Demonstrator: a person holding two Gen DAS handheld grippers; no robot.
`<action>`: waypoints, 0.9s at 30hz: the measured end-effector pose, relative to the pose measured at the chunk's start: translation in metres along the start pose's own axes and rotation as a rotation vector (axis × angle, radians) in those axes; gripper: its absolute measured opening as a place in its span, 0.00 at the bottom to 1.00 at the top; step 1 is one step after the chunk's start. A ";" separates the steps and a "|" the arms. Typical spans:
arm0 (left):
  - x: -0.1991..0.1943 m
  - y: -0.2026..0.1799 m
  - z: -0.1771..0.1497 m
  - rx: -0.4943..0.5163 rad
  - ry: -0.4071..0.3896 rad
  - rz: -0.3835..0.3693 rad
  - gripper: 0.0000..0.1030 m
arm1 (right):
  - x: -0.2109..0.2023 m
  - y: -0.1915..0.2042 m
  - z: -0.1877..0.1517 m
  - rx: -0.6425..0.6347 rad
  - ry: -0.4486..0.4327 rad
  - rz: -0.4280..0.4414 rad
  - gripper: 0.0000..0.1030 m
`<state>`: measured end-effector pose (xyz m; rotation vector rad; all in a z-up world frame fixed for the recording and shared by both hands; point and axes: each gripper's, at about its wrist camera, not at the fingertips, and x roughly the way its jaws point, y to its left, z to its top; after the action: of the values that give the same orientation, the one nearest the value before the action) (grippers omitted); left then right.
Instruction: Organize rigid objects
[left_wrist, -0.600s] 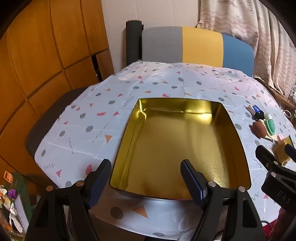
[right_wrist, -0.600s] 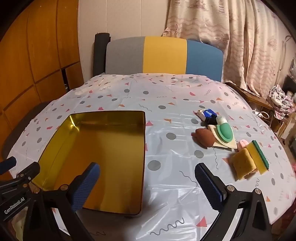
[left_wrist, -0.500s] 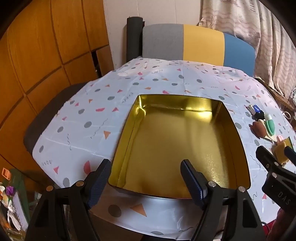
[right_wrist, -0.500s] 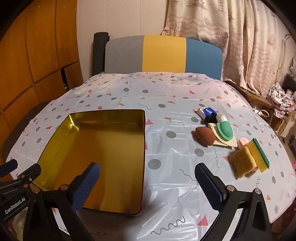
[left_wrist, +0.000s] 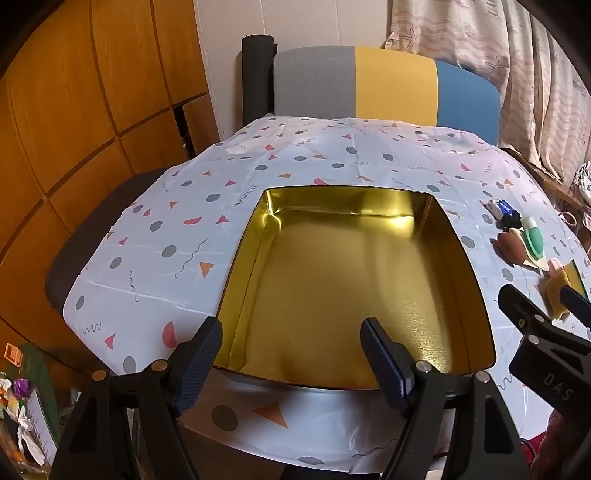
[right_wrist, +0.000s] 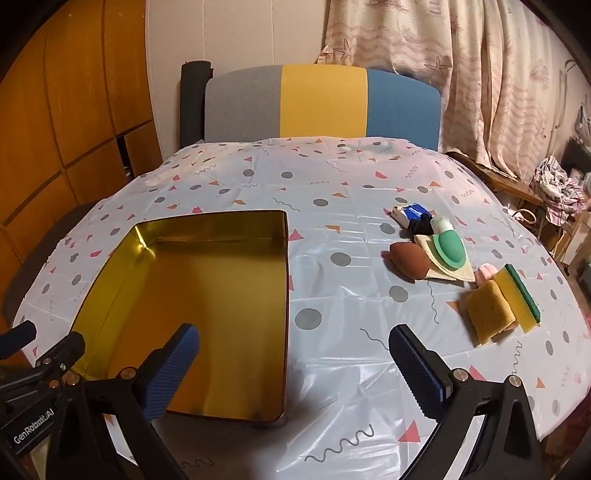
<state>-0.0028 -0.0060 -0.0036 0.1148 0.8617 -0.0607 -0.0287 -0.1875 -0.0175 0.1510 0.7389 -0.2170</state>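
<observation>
With both sets of fingers spread wide and holding nothing, the left gripper hovers over the near edge of the gold tin; the right gripper straddles the tin's right wall. Tin interior is bare. On the table, at 2 o'clock from the right gripper: brown pouch, green brush on a beige cloth, blue packet, yellow sponge, green-backed sponge. All well apart from the tin.
</observation>
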 end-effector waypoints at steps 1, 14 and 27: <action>0.000 0.000 0.000 0.000 0.001 0.001 0.76 | 0.000 0.000 0.001 0.000 0.002 -0.001 1.00; 0.002 -0.001 -0.001 -0.001 0.010 -0.007 0.76 | -0.002 0.002 -0.003 0.010 0.008 0.004 1.00; 0.001 0.000 -0.001 -0.004 0.013 -0.011 0.76 | -0.004 0.003 -0.005 0.012 0.006 0.010 1.00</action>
<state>-0.0028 -0.0058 -0.0056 0.1074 0.8754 -0.0682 -0.0343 -0.1833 -0.0177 0.1665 0.7424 -0.2112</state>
